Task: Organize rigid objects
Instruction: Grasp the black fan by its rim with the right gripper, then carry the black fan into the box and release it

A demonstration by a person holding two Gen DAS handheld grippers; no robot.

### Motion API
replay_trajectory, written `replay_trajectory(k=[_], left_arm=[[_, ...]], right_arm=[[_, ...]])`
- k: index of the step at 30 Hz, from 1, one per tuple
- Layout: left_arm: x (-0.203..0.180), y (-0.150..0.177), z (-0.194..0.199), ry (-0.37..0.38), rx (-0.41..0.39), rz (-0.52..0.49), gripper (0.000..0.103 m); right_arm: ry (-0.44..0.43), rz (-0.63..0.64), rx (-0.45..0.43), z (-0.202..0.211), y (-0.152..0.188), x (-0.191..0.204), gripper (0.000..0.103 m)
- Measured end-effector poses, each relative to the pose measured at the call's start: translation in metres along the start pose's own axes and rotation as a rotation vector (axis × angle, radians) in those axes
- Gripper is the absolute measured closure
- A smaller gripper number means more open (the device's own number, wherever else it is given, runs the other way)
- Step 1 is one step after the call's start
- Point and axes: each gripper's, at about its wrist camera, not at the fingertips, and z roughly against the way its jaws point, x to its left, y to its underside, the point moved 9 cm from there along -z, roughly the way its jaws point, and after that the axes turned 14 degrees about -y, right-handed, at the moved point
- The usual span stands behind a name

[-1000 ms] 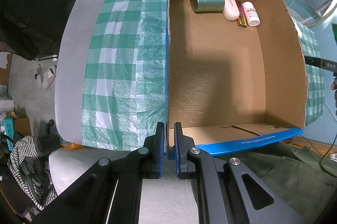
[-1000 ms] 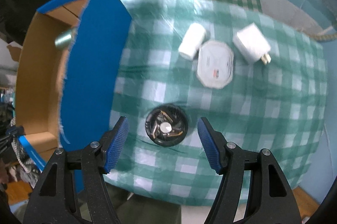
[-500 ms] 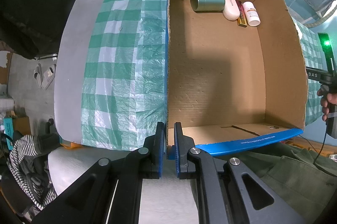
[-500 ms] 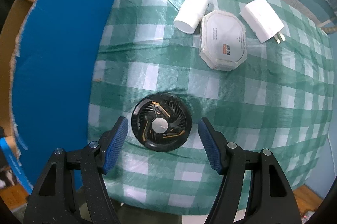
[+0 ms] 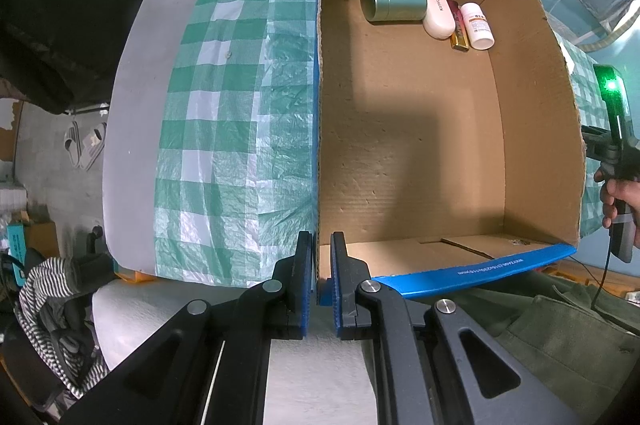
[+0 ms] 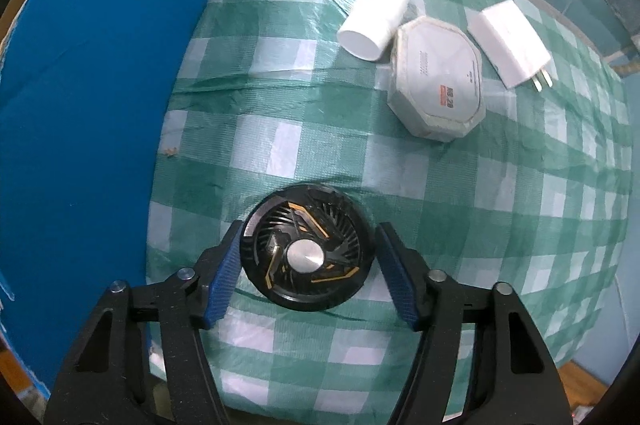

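Observation:
A black round fan (image 6: 306, 249) with gold trim lies flat on the green checked cloth (image 6: 460, 209). My right gripper (image 6: 309, 227) is down around it, one blue pad on each side. Its jaws are closing. The left pad sits at the fan's rim and a thin gap shows at the right pad. My left gripper (image 5: 320, 237) is shut on the near corner wall of the open cardboard box (image 5: 400, 129). In the box's far corner lie a green canister (image 5: 394, 3), a white case (image 5: 438, 11) and a white bottle (image 5: 476, 25).
Beyond the fan lie a white cylinder (image 6: 374, 19), a white octagonal box (image 6: 438, 87) and a white plug charger (image 6: 510, 43). The box's blue outer wall (image 6: 92, 105) stands close on the fan's left. A person's hand (image 5: 616, 197) shows past the box's right wall.
My right gripper has come down over the fan, which now looks larger, and its pads have narrowed around it. The left gripper and the box have not moved.

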Motion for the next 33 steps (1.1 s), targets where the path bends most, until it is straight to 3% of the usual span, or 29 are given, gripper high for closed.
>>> replay_trajectory(k=[12, 33], left_arm=[[0.000, -0.002, -0.001, 0.004, 0.003, 0.001, 0.095], [-0.002, -0.004, -0.001, 0.002, -0.002, -0.001, 0.095]], right_arm=[[-0.016, 0.062, 0.008, 0.017, -0.003, 0.017, 0.041], [-0.041, 0.100, -0.066, 0.102, -0.038, 0.023, 0.041]])
